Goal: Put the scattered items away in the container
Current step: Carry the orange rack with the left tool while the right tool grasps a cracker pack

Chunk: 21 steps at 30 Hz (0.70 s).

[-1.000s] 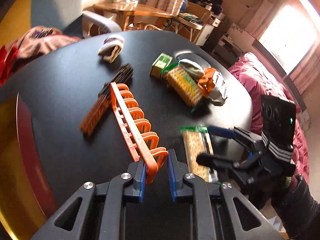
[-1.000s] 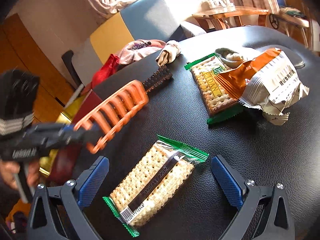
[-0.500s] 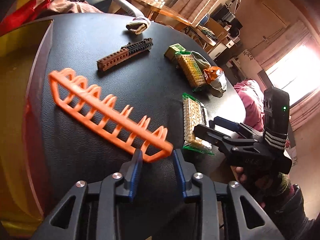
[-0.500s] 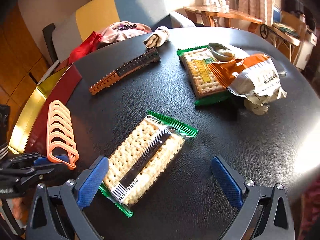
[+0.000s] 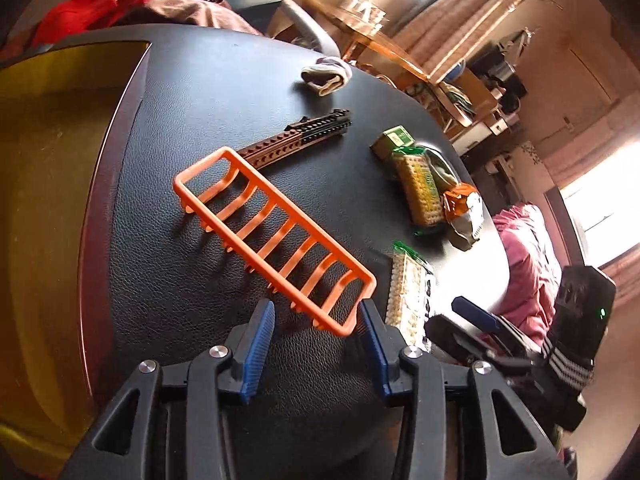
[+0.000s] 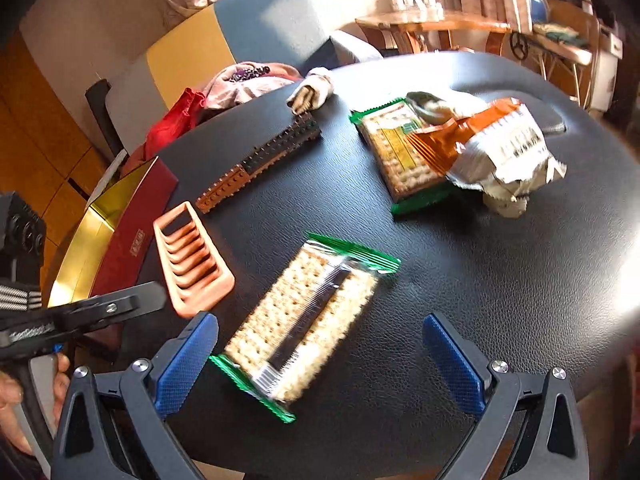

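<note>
We have our left gripper (image 5: 316, 320) with its jaws spread around the near end of the orange plastic rack (image 5: 272, 236), which lies flat on the black table (image 5: 192, 128); one pad seems to graze the rack's corner, though we cannot tell if it truly touches. Our right gripper (image 6: 320, 356) is spread wide over the near cracker pack (image 6: 304, 320), pinching nothing.

The container, a red box with a gold lining (image 6: 120, 236), sits at the table's left edge, and we see nothing inside the part that shows. Around the table lie the brown-and-black brick strip (image 6: 260, 164), a second cracker pack (image 6: 396, 152) under an orange-and-silver snack wrapper (image 6: 492, 148), a small green box (image 5: 394, 140) and a rolled sock (image 6: 312, 92).

The risks as we judge them:
- The rack is light and open-ribbed, so closing on one corner could pivot it or skid it across the smooth leather-like surface.
- The cracker pack's slick film may slip, and a hard squeeze would crush the crackers.
- Our two grippers are working close together near the table's edge, so they could collide or nudge the pack off.
- The wrapper rests on the far pack, so lifting either may drag the other.
</note>
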### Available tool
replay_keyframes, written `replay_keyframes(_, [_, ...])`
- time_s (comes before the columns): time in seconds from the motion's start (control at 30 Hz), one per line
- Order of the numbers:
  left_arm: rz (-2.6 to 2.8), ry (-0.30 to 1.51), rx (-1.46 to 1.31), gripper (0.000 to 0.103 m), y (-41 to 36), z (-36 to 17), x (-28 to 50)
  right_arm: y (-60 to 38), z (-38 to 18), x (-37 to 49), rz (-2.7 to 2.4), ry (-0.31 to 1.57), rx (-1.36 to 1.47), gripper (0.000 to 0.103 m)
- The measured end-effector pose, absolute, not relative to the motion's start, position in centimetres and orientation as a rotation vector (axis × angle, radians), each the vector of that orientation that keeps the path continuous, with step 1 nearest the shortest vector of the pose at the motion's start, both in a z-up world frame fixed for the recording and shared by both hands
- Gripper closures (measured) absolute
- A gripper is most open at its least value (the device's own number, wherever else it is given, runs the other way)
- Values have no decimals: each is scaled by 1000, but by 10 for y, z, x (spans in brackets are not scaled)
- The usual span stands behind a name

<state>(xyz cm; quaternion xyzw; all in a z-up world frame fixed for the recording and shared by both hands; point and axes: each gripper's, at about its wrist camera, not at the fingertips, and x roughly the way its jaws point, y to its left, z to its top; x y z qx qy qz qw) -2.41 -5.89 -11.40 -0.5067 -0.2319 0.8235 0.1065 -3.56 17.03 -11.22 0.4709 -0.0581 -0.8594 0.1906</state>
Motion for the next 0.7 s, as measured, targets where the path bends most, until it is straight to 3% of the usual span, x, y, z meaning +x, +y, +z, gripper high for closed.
replay_keyframes(0.07, [2428,-684,-1508,59,-59,-117,-25,160,-110,-34,-2439,-109,1315,1])
replay_keyframes(0.13, [2430,-686,-1524,59,-59,-119,-26,150,-112,-36,-2457,-47,1316,10])
replay_keyframes(0.17, [2431,-686,-1533,59,-59,-120,-26,149,-114,-37,-2466,-30,1323,23])
replay_keyframes(0.2, [2433,-687,-1541,59,-59,-122,-27,148,-115,-38,-2475,-14,1330,29])
replay_keyframes(0.5, [2460,-627,-1583,61,-53,-126,-51,174,-122,-47,-2502,-38,1365,25])
replay_keyframes(0.7, [2335,-880,-1587,57,-70,-127,-71,179,-128,-50,-2476,-62,1360,16])
